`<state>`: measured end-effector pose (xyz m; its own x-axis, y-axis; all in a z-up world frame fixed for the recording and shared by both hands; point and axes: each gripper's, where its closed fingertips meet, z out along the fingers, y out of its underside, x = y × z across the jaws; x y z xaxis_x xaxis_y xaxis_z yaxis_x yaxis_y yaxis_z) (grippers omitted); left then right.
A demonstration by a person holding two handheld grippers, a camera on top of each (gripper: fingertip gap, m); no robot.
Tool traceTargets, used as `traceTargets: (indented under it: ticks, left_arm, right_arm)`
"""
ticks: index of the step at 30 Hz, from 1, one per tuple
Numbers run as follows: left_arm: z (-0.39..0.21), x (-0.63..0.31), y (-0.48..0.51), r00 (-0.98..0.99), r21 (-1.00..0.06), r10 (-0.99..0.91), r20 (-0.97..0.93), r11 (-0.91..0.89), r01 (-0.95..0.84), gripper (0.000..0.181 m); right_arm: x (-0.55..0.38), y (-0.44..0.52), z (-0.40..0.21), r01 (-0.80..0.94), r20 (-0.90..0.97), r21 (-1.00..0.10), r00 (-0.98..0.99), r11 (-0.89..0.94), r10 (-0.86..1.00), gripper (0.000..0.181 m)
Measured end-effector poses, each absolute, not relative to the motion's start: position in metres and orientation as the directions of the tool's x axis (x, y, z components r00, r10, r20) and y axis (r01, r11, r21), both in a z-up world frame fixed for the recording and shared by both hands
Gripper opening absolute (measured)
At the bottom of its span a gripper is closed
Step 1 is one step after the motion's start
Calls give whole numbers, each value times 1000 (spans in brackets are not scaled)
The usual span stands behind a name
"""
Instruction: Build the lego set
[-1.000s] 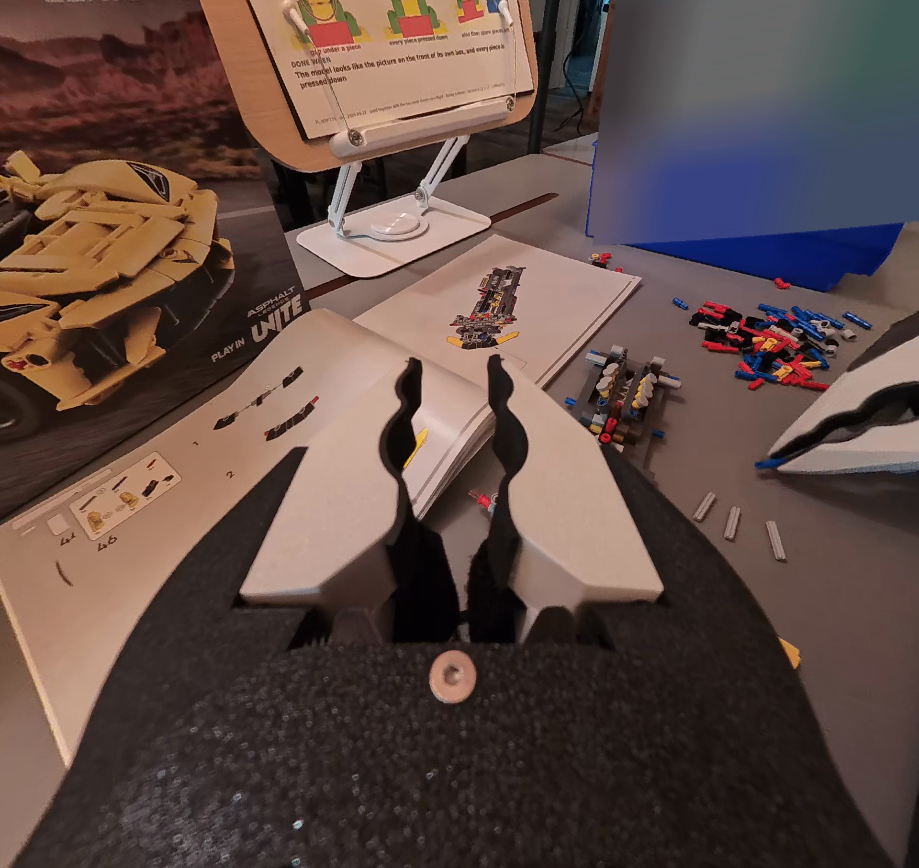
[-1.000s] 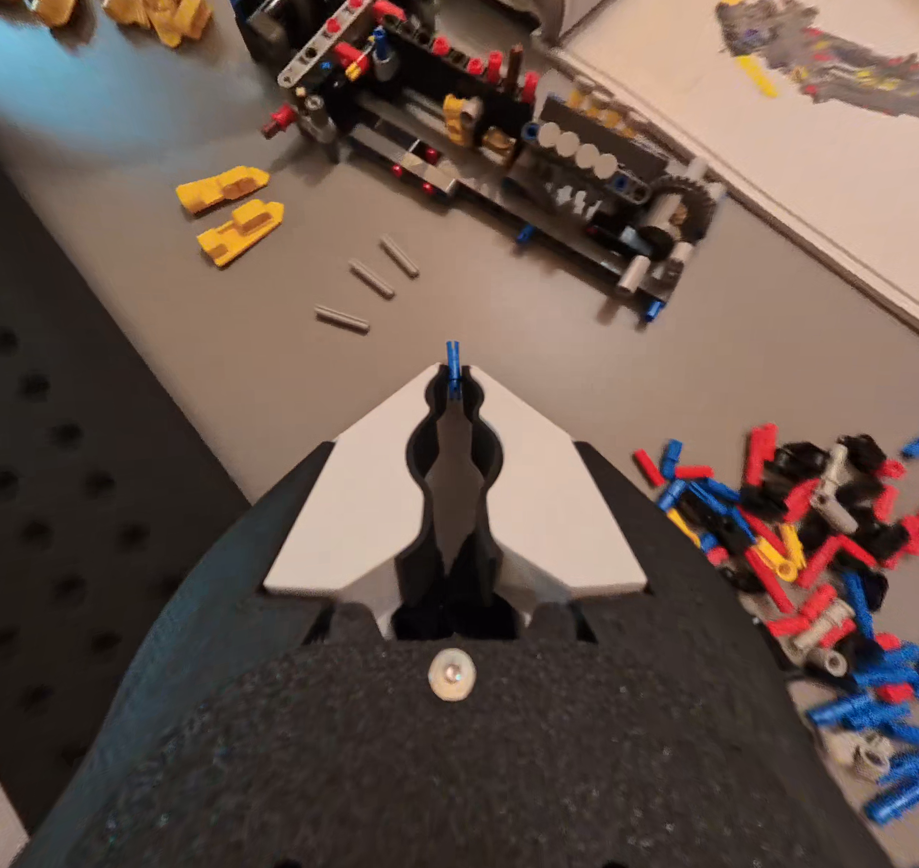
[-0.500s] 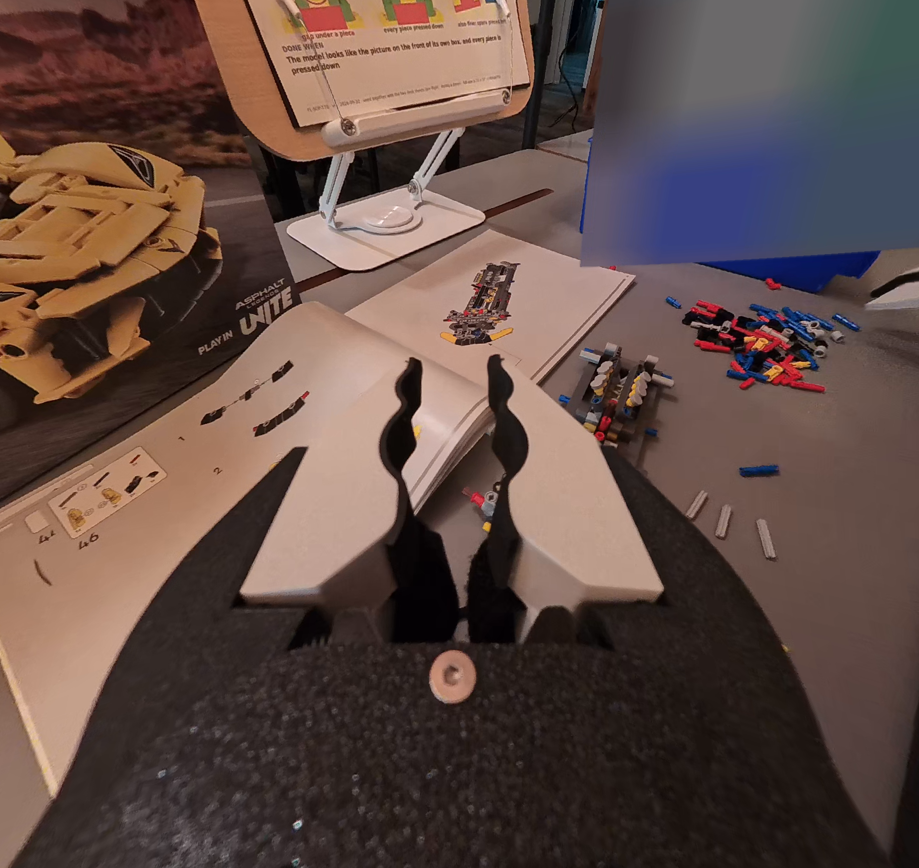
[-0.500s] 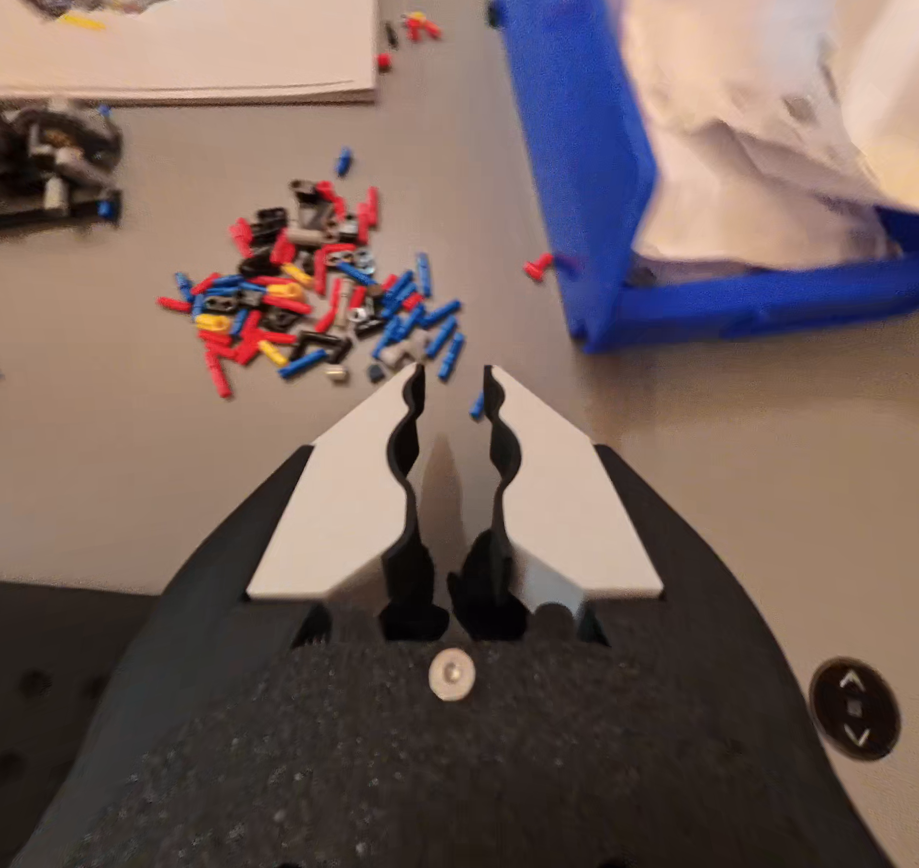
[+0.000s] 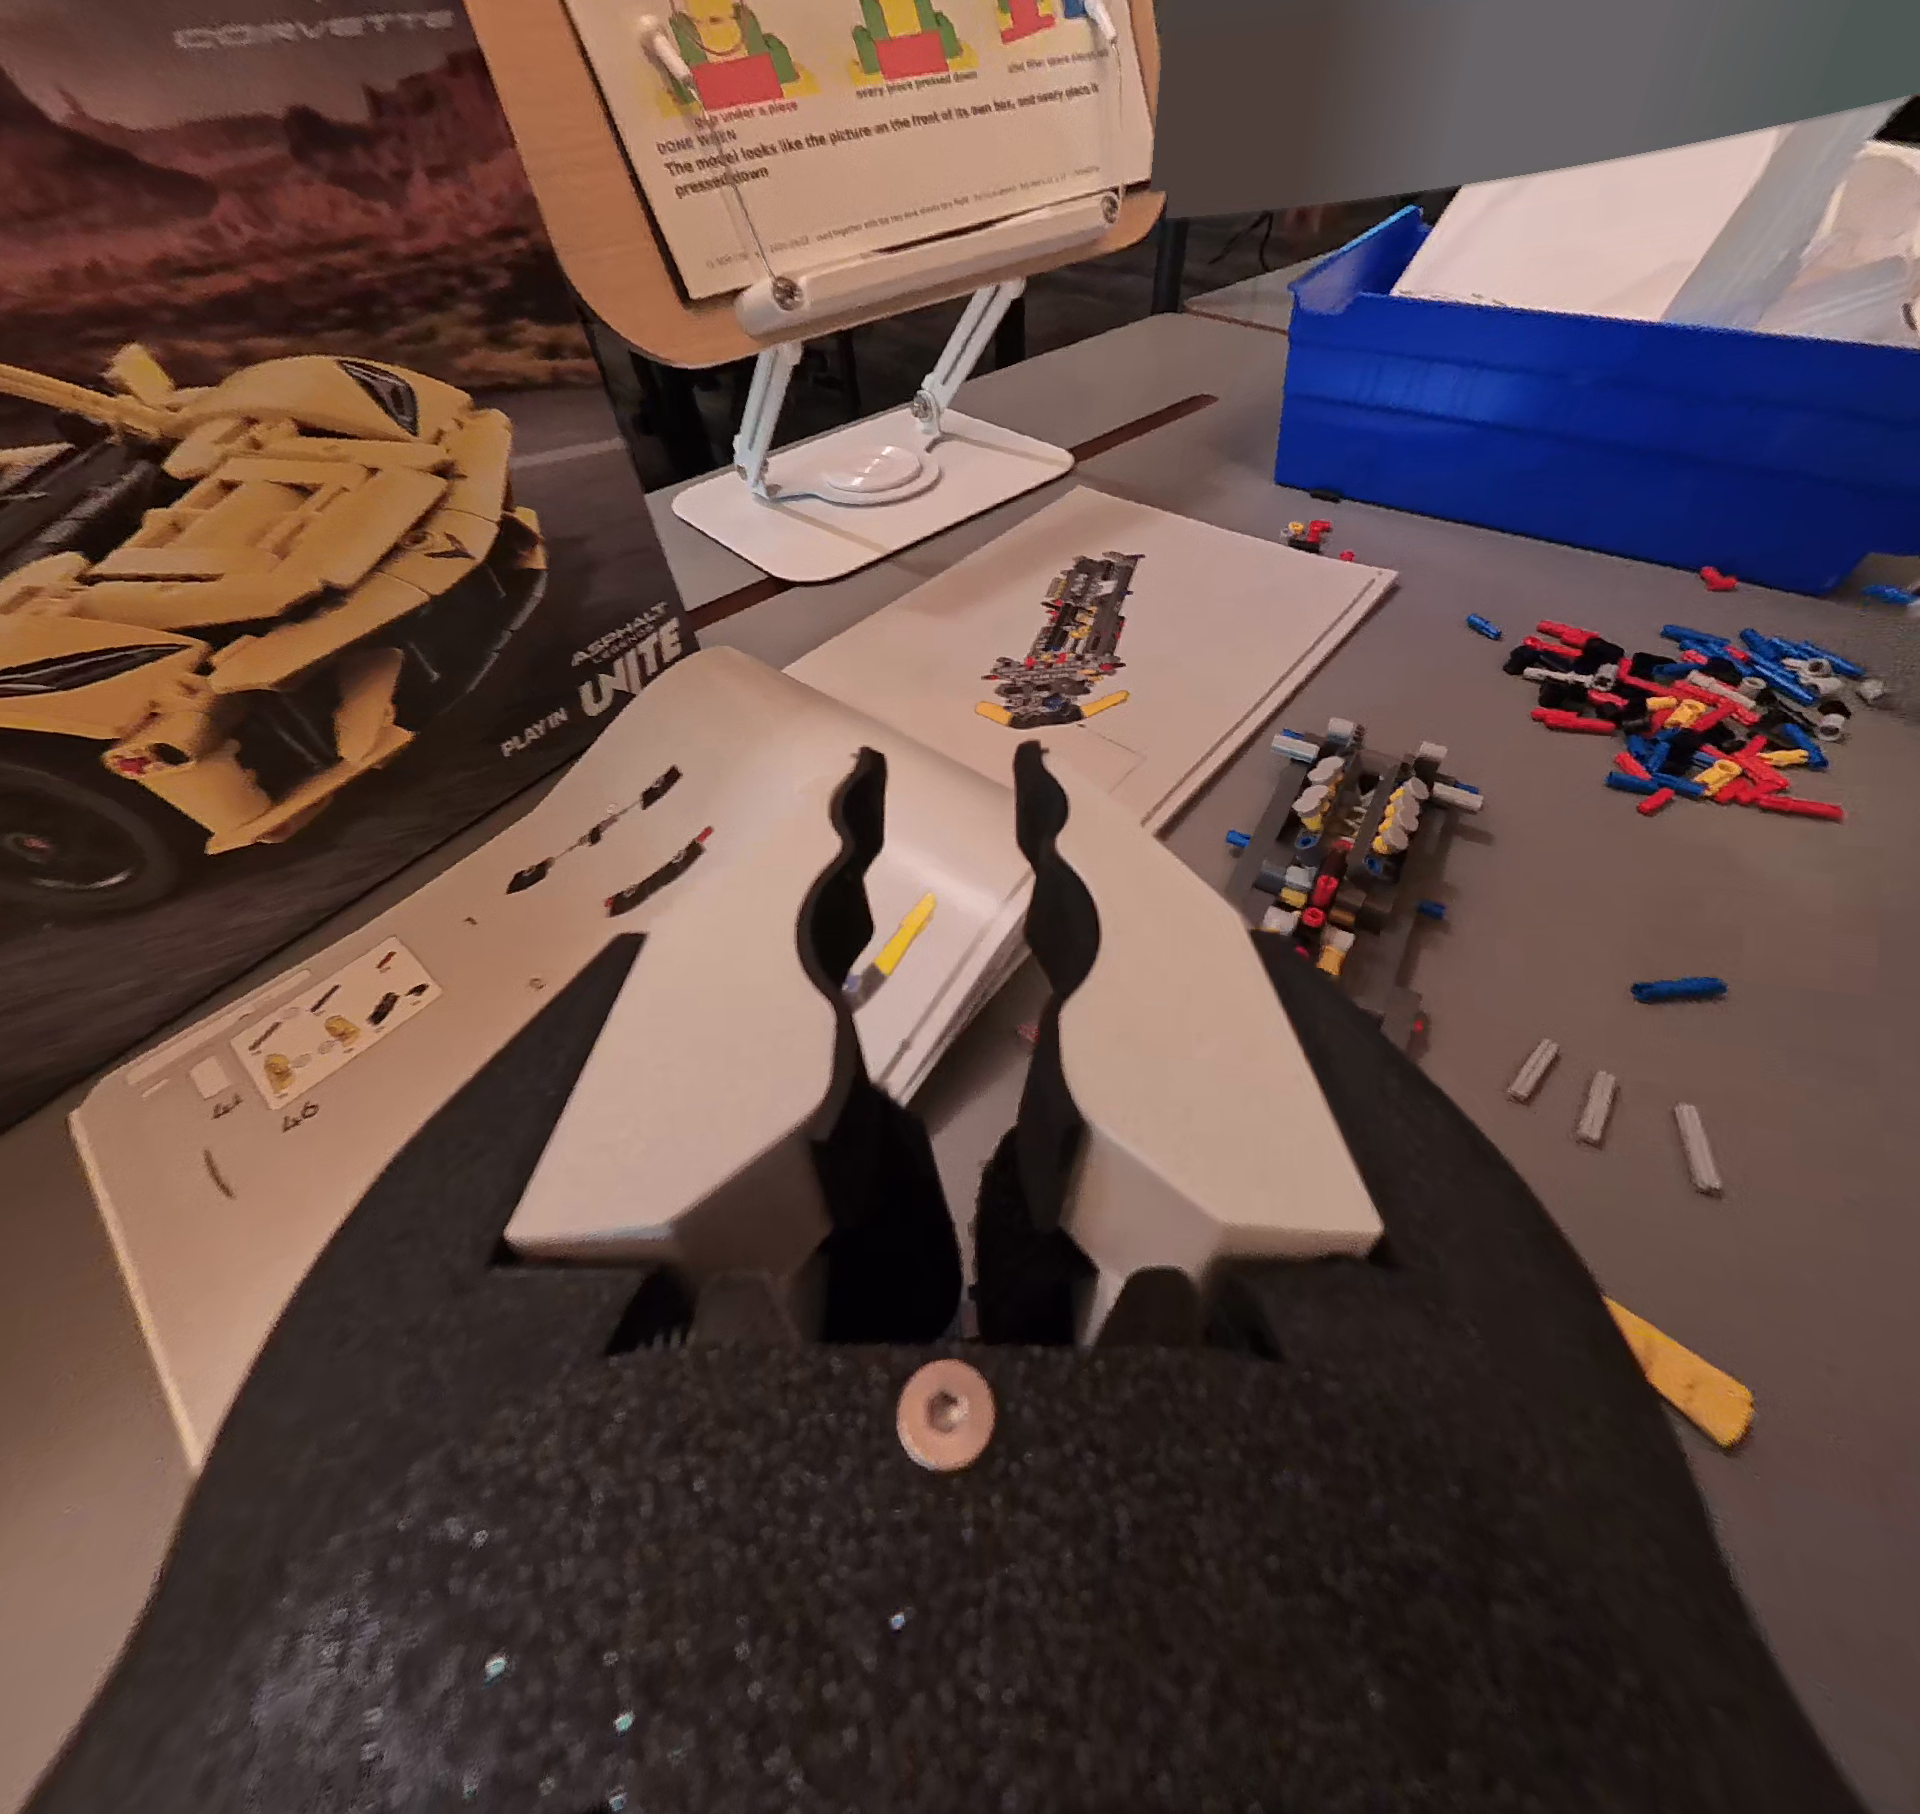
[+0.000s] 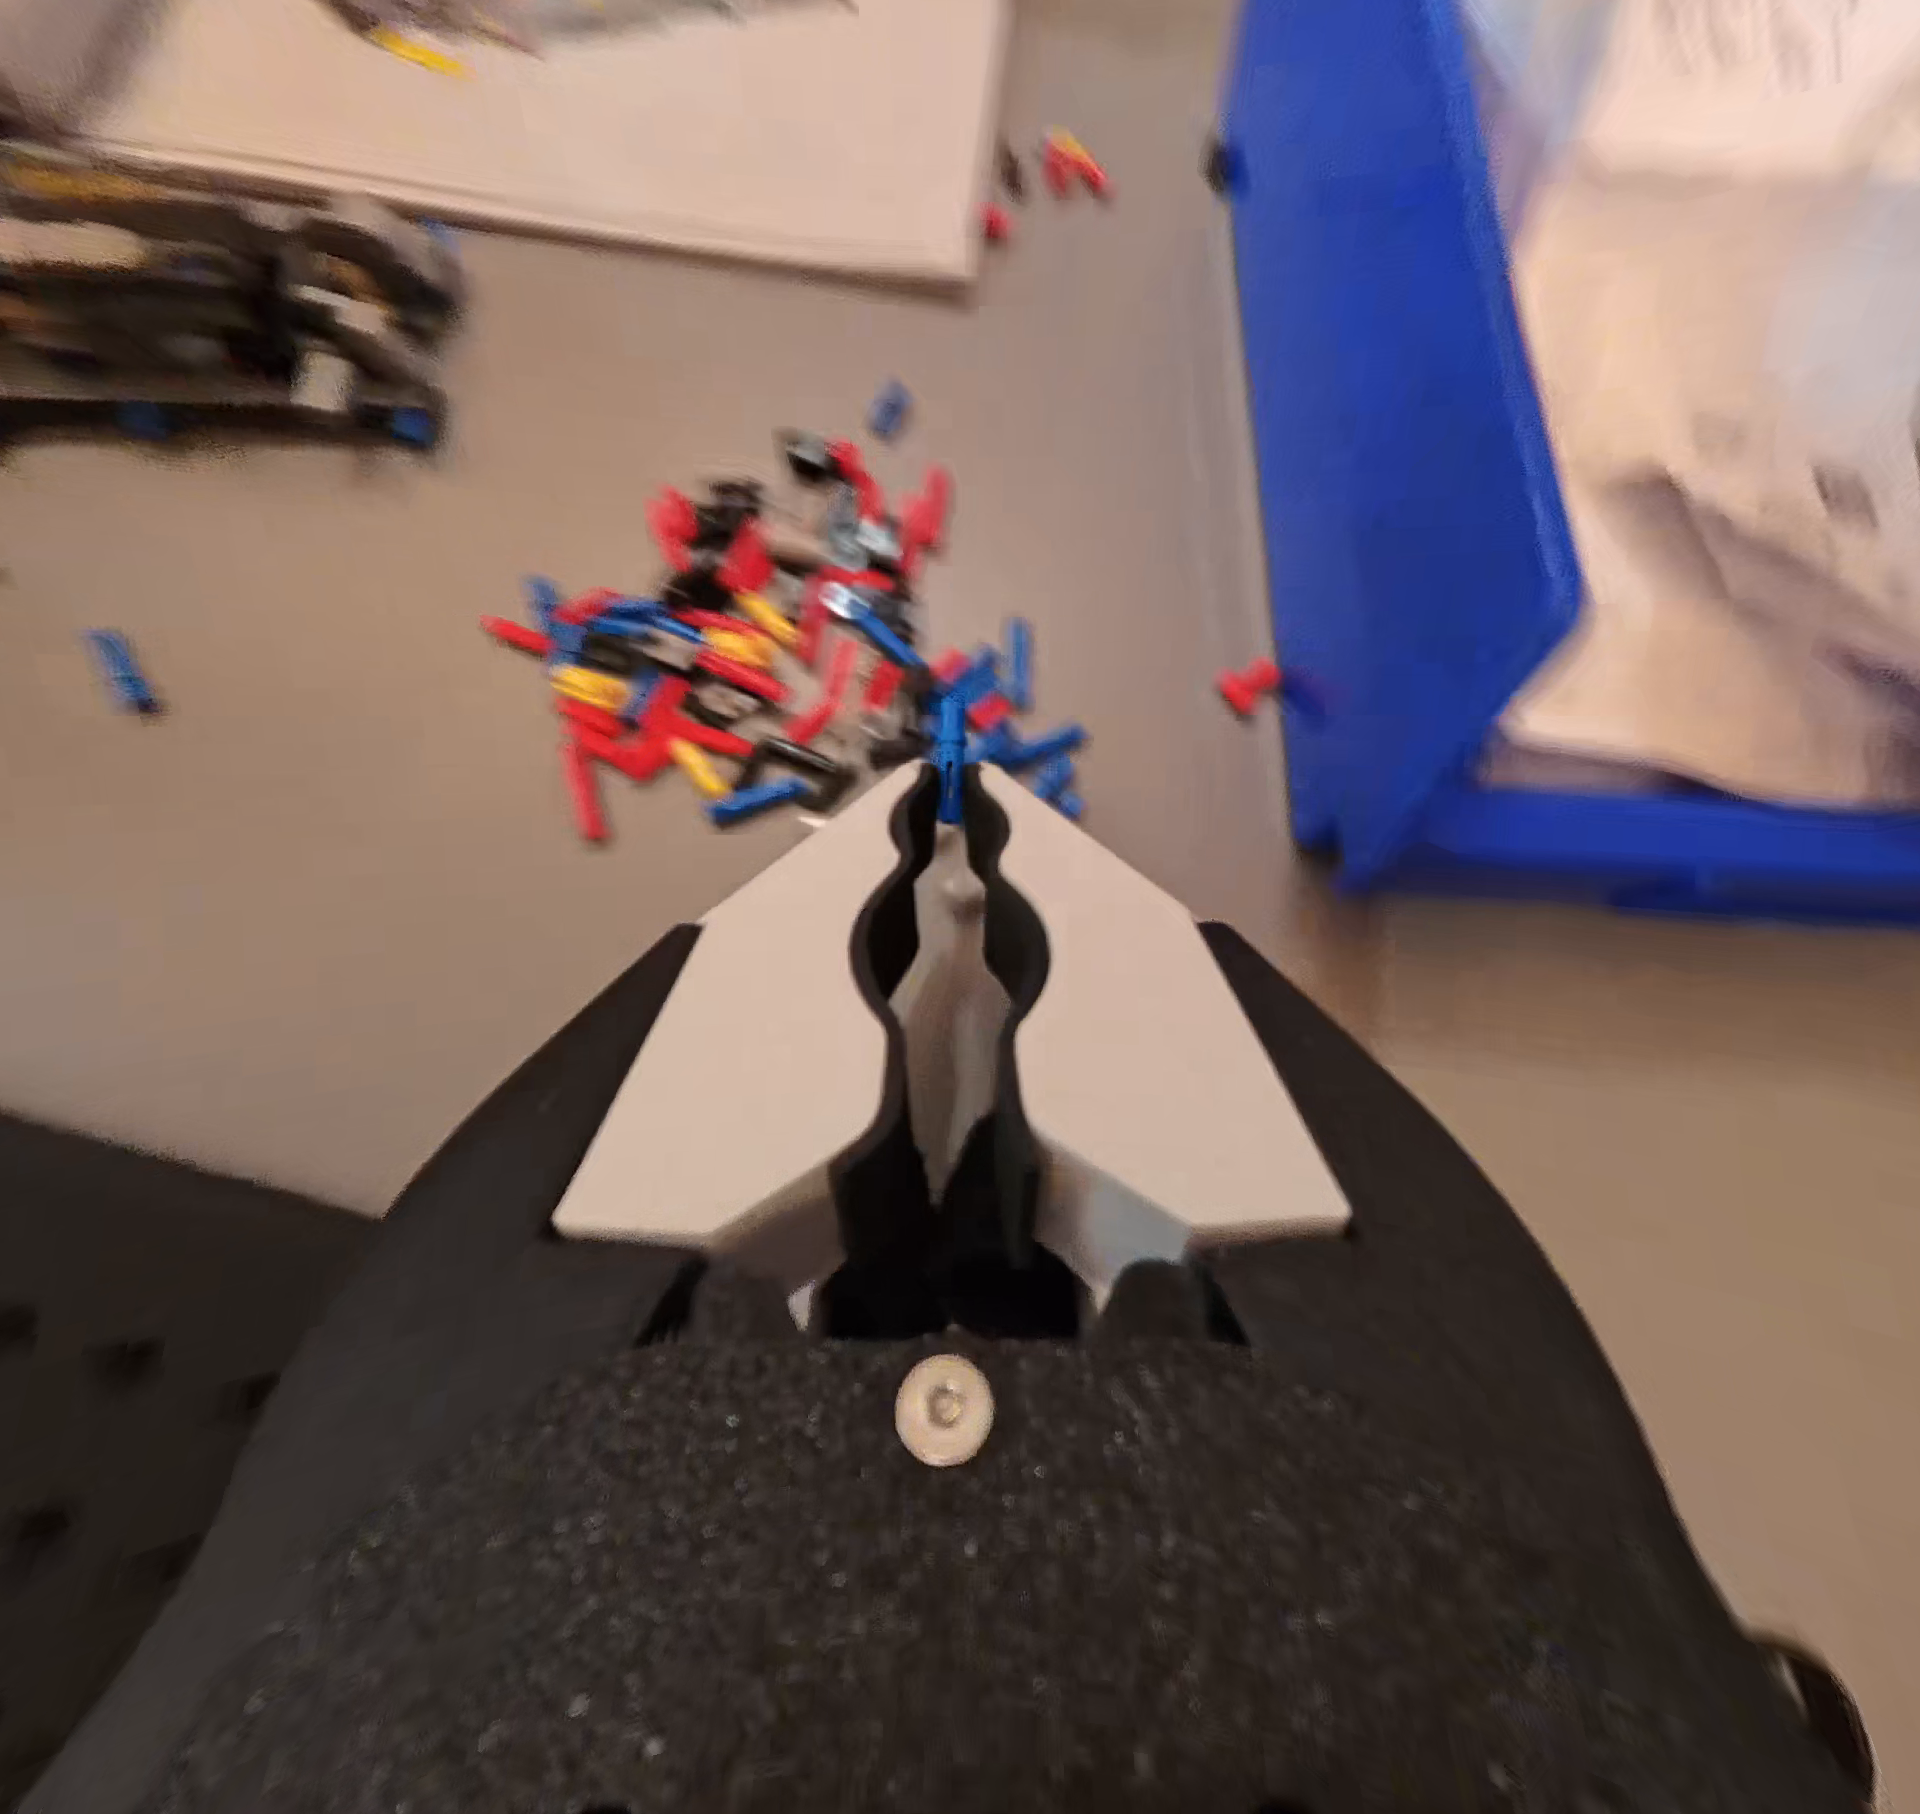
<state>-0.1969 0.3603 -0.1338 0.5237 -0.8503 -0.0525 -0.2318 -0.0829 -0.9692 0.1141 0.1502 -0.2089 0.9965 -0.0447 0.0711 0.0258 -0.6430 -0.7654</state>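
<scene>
The open booklet (image 5: 623,829) bears small printed step numbers and part counts on its left page. Left of the booklet, the car box (image 5: 260,517) carries a brand word and logos. Behind the booklet, a sheet (image 5: 883,102) on a stand (image 5: 873,486) holds printed lines beneath brick drawings.

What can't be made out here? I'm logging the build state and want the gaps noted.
- Right wrist view: motion blur smears the partly built chassis and parts pile.
- Right wrist view: the right gripper hides the blue pin's lower end.
- Left wrist view: the left gripper covers the chassis's near end.
</scene>
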Motion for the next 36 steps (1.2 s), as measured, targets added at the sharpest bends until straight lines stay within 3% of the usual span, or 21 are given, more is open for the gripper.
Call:
traceTargets:
  ticks: [5, 8, 18, 20, 36]
  left_arm:
    - [-126, -225, 387, 674, -975, -734, -81, -83, -207, 21]
    - [-142, -236, 399, 721, -957, -693, -24, -192, -217, 21]
    - [-188, -287, 432, 876, -864, -482, 8, -444, -236, 33]
    - [-194, -293, 436, 889, -852, -458, 17, -472, -227, 40]
    - [-198, -291, 437, 880, -843, -473, 41, -490, -224, 40]
  right_arm:
    - [8, 177, -203, 232, 34, -787, 942, -572, 335, 3]
    - [-28, 189, -217, 280, 11, -765, 906, -580, 422, 3]
    - [-22, 203, -239, 358, 185, -703, 926, -615, 328, 4]
    - [-22, 202, -242, 357, 181, -691, 927, -629, 327, 4]
    - [-45, 186, -252, 306, -6, -634, 917, -710, 400, 4]
